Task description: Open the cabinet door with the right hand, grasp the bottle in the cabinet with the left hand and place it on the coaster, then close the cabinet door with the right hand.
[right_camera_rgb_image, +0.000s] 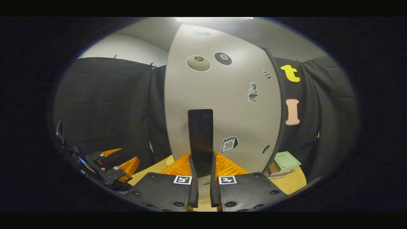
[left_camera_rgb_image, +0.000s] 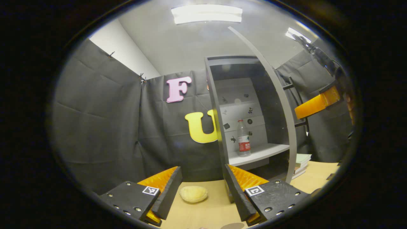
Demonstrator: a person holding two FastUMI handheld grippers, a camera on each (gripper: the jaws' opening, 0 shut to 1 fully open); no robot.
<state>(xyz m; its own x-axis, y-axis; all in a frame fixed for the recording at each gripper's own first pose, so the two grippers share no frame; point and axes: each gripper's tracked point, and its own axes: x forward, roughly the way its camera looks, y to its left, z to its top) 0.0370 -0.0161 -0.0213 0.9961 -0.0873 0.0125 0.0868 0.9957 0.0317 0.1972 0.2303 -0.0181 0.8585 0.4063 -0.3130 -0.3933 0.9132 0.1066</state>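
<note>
The grey cabinet (left_camera_rgb_image: pixel 216 105) stands open, its door (left_camera_rgb_image: pixel 281 105) seen edge-on in the left gripper view. A clear bottle (left_camera_rgb_image: pixel 244 138) with a red label stands upright on the white shelf (left_camera_rgb_image: pixel 259 152) inside. My left gripper (left_camera_rgb_image: pixel 203 190) is open low over the table, well short of the bottle, with nothing between its fingers. The right gripper (left_camera_rgb_image: pixel 313 108) is on the far side of the door. In the right gripper view, the right gripper (right_camera_rgb_image: pixel 201 156) is shut on the black door handle (right_camera_rgb_image: pixel 200 133), facing the sticker-covered door (right_camera_rgb_image: pixel 235 105). The left gripper (right_camera_rgb_image: pixel 114 165) shows at lower left.
A pale yellow lumpy thing (left_camera_rgb_image: pixel 193 194) lies on the wooden table (left_camera_rgb_image: pixel 210 210) between my left fingers' line of sight. A brownish disc (left_camera_rgb_image: pixel 232 226) peeks in at the bottom edge. Stacked books (left_camera_rgb_image: pixel 300 160) (right_camera_rgb_image: pixel 284 162) lie right of the cabinet.
</note>
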